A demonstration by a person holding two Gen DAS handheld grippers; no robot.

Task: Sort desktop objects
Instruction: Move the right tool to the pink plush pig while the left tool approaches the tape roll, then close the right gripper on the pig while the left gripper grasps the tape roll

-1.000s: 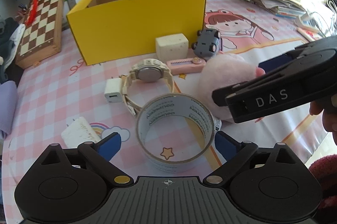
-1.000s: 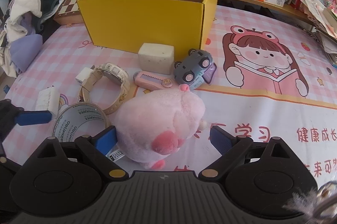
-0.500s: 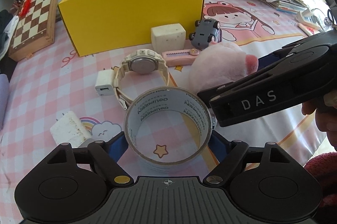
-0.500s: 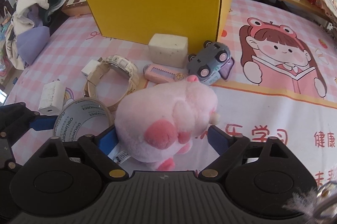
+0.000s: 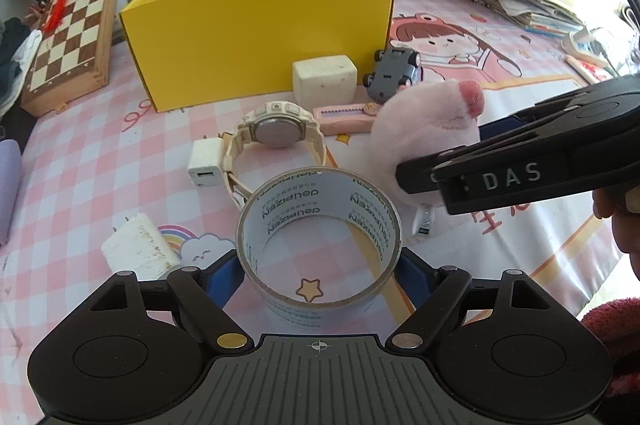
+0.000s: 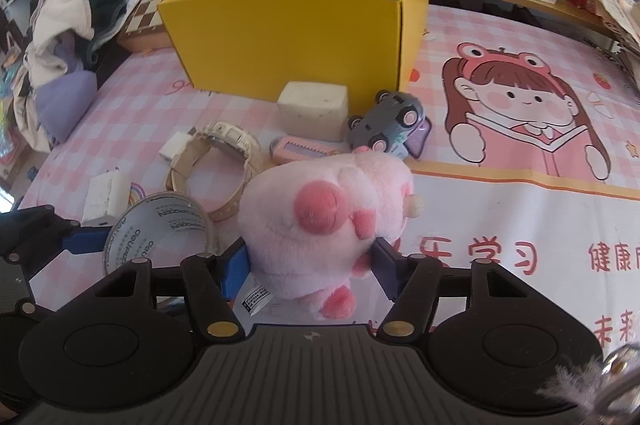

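Now both grippers have closed in since a second ago. The left gripper [image 5: 319, 275], whose blue fingers then stood clear on either side of the tape roll [image 5: 318, 239], has them against the roll's outer wall, clamped on it; the roll stands on its rim on the pink checked mat [image 5: 92, 161], nearest the camera. The right gripper [image 6: 308, 267] was wide around the pink plush toy [image 6: 324, 221]; its jaws are closing, the plush is between them and both blue fingers already press into its fur — the toy has tipped so its pink patches face up, and it still sits on the mat, right of the roll. Everything else lies where it lay.

Counted, in the left wrist view: one tape roll, one plush toy, one cream wristwatch [image 5: 276, 133] just behind the roll, and one white charger plug [image 5: 205, 165] touching the watch strap. One scuffed white block [image 5: 138, 251] lies left of the roll. One cream cube [image 5: 324, 77] stands at the foot of the box wall, one grey toy car [image 5: 394, 71] beside it, one pink utility knife [image 5: 344, 113] in front of the cube. One yellow cardboard box [image 5: 256, 25] stands open behind them all — its inside shows bare cardboard as far as can be seen. One chessboard [image 5: 68, 33] lies at the left edge.
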